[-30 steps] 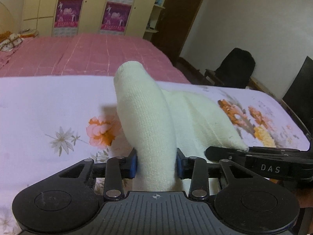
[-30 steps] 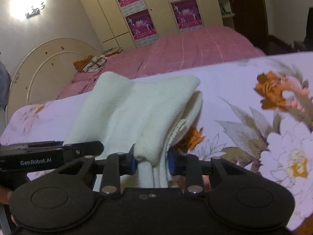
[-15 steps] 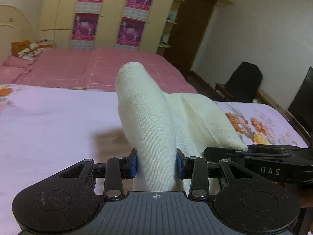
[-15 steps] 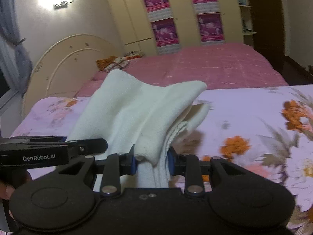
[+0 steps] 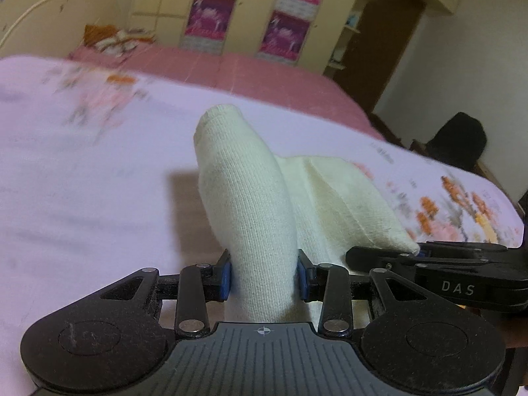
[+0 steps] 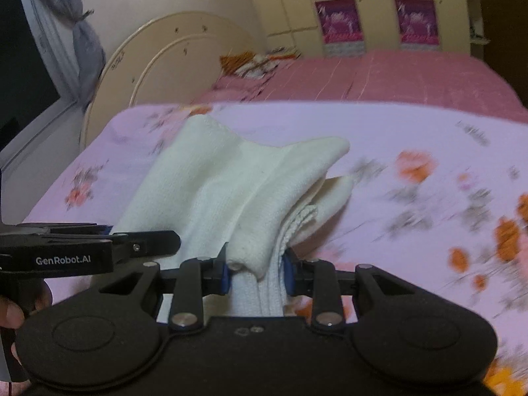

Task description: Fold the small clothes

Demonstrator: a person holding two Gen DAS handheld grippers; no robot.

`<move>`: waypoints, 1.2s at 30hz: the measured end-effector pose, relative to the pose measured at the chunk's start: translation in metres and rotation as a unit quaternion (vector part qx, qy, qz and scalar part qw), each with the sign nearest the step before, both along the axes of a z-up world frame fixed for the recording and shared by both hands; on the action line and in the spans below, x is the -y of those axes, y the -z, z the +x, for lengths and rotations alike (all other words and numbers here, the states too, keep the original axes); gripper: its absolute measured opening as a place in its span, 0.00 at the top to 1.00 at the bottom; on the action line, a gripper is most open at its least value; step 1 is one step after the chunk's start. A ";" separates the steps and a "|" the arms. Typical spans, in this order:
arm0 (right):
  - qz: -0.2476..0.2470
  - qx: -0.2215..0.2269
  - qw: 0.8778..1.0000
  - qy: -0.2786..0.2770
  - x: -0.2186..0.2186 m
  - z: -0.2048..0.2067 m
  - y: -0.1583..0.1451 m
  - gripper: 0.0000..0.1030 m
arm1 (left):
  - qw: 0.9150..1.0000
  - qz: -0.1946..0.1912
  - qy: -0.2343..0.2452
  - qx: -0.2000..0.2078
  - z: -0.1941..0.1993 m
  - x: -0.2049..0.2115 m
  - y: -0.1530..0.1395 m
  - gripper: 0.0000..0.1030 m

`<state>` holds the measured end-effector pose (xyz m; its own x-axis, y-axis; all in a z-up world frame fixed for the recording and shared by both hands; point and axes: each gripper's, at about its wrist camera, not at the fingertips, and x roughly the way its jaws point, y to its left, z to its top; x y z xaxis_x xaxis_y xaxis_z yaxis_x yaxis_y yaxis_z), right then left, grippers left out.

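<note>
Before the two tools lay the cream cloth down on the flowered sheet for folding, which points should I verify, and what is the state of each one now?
1. Left tool grips the cream cloth between both blue pads: ok.
2. Right tool grips the cloth's bunched layers: ok.
3. Cloth spans between the two tools, none trapped elsewhere: ok.
4. Flowered sheet below shows no other item in the landing area: ok, as far as seen.
5. Cloth lifted free of the sheet: cannot tell; its lower part is hidden behind the tools.
6. Cloth edges aligned for a neat fold: not ok; the layers at the right tool look uneven.
</note>
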<state>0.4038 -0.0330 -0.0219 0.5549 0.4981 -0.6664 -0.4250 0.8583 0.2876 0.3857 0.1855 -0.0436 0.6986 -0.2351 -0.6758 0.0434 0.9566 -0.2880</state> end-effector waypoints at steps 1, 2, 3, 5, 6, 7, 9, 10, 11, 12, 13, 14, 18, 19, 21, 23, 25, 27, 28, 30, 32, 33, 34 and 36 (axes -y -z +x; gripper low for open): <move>0.001 -0.007 1.000 -0.003 -0.004 -0.001 0.005 0.72 | 1.000 -0.003 -0.003 -0.010 -0.001 -0.003 0.008 0.63; 0.000 -0.014 1.000 -0.003 -0.007 -0.003 0.008 0.72 | 1.000 -0.008 -0.007 -0.020 -0.002 -0.006 0.016 0.63; -0.002 -0.022 1.000 0.001 -0.008 -0.003 0.013 0.72 | 1.000 -0.020 -0.012 -0.021 -0.003 -0.011 0.023 0.61; 0.004 -0.035 0.999 0.011 -0.006 -0.005 0.020 0.71 | 0.999 -0.040 -0.024 -0.019 -0.007 -0.016 0.030 0.47; 0.013 -0.044 0.999 0.016 -0.001 -0.003 0.023 0.70 | 0.999 -0.039 -0.030 -0.017 -0.007 -0.017 0.032 0.43; 0.023 -0.052 0.998 0.019 0.003 -0.001 0.025 0.68 | 0.999 -0.033 -0.034 -0.012 -0.009 -0.017 0.034 0.37; 0.048 -0.070 0.996 0.017 0.013 0.001 0.027 0.61 | 0.999 -0.035 -0.037 0.001 -0.008 -0.020 0.034 0.37; 0.067 -0.079 0.995 0.016 0.019 0.004 0.027 0.56 | 0.998 -0.042 -0.040 0.007 -0.007 -0.022 0.034 0.37; 0.088 -0.084 0.992 0.016 0.026 0.006 0.028 0.53 | 0.998 -0.051 -0.046 0.013 -0.005 -0.026 0.033 0.37; 0.108 -0.086 0.990 0.020 0.030 0.009 0.028 0.51 | 0.997 -0.062 -0.052 0.017 -0.003 -0.033 0.033 0.37; 0.126 -0.091 0.987 0.028 0.037 0.015 0.029 0.50 | 0.996 -0.069 -0.058 0.019 0.000 -0.038 0.033 0.37; 0.138 -0.098 0.985 0.036 0.042 0.020 0.031 0.50 | 0.995 -0.075 -0.065 0.020 0.004 -0.043 0.034 0.37; 0.185 -0.139 0.971 0.059 0.049 0.052 0.047 0.51 | 0.995 -0.070 -0.066 0.016 0.022 -0.042 0.036 0.37; 0.190 -0.142 0.970 0.059 0.049 0.059 0.050 0.51 | 0.995 -0.068 -0.066 0.015 0.026 -0.041 0.037 0.37; 0.188 -0.140 0.971 0.056 0.047 0.068 0.053 0.56 | 0.996 -0.067 -0.064 0.010 0.034 -0.040 0.040 0.37; 0.175 -0.122 0.976 0.040 0.044 0.075 0.053 0.67 | 0.995 -0.070 -0.065 0.009 0.039 -0.039 0.043 0.37; 0.151 -0.085 0.985 0.009 0.041 0.076 0.047 0.77 | 0.995 -0.077 -0.066 0.007 0.045 -0.040 0.047 0.37; 0.108 -0.047 0.993 -0.018 0.037 0.073 0.044 0.79 | 0.995 -0.069 -0.066 0.008 0.052 -0.039 0.053 0.37; 0.083 -0.035 0.996 -0.024 0.034 0.072 0.045 0.79 | 0.996 -0.057 -0.064 0.013 0.055 -0.036 0.054 0.37; 0.082 -0.040 0.996 -0.021 0.038 0.077 0.049 0.80 | 0.998 -0.024 -0.061 0.016 0.060 -0.025 0.053 0.35; 0.084 -0.045 0.995 -0.014 0.038 0.079 0.049 0.79 | 0.998 -0.005 -0.061 0.011 0.064 -0.019 0.049 0.35; 0.076 -0.044 0.996 -0.015 0.036 0.078 0.047 0.77 | 0.998 -0.002 -0.062 0.007 0.063 -0.018 0.045 0.35; 0.067 -0.042 0.997 -0.014 0.034 0.075 0.043 0.73 | 0.998 0.003 -0.066 0.008 0.059 -0.018 0.040 0.35; 0.039 -0.021 0.999 -0.011 0.031 0.063 0.028 0.69 | 0.998 0.014 -0.062 0.030 0.039 -0.013 0.027 0.35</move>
<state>0.4671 -0.0645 -0.0497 0.5156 0.5620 -0.6467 -0.4306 0.8225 0.3715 0.4249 0.1989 -0.0701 0.7603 -0.1263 -0.6372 -0.0586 0.9636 -0.2608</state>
